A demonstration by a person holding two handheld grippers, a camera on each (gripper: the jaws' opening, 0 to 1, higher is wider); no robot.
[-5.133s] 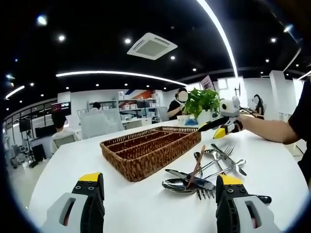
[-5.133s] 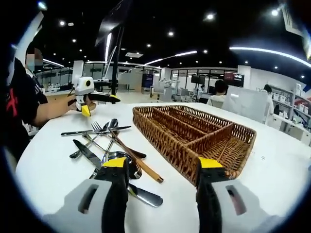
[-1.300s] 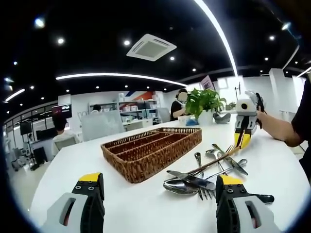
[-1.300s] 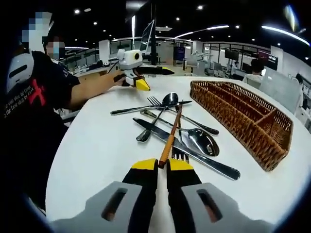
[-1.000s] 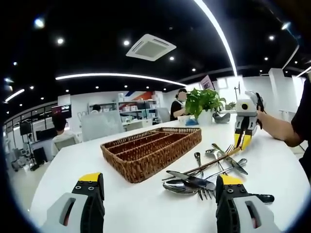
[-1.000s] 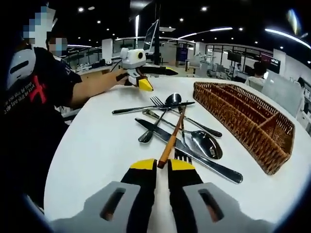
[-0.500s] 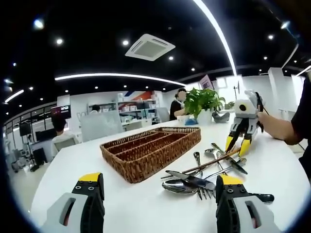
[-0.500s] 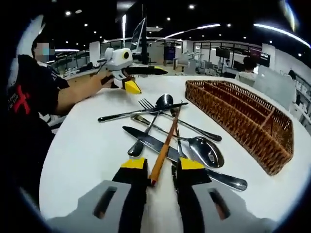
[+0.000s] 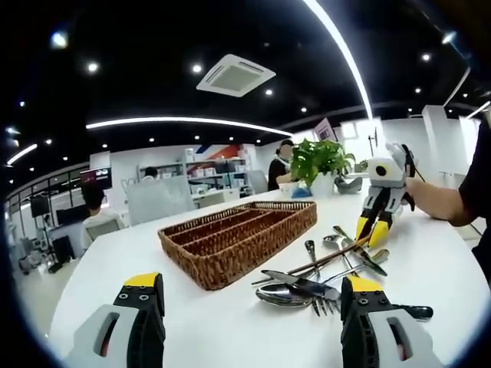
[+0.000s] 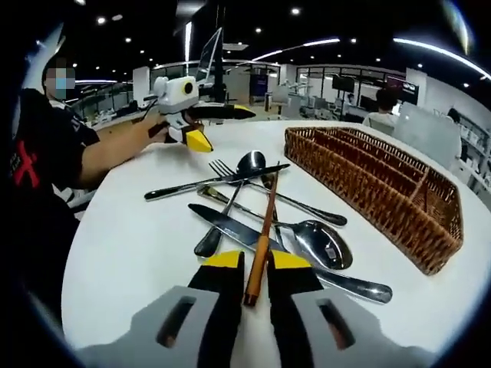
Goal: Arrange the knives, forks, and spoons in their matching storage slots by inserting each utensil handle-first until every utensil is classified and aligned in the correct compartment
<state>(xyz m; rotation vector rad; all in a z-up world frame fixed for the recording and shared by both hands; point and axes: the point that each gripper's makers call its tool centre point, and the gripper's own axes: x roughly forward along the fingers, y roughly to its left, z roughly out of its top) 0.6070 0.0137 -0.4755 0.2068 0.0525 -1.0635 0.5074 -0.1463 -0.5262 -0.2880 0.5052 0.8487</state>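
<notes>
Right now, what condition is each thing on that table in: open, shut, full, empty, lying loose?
Wicker basket: compartments empty.
Wooden-handled utensil: handle gripped by the right tool.
Right tool: shut on the wooden handle.
Left tool: open, holding nothing.
Knife: lying loose in the pile.
Big spoon: lying loose, bowl up.
Fork: lying loose on the table.

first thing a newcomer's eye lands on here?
Probably the tangled pile of cutlery on the white table, right beside the wicker tray. In the right gripper view, the right tool has its jaws closed around a wooden-handled utensil lying across the pile. The left tool sits open, well short of it.
</notes>
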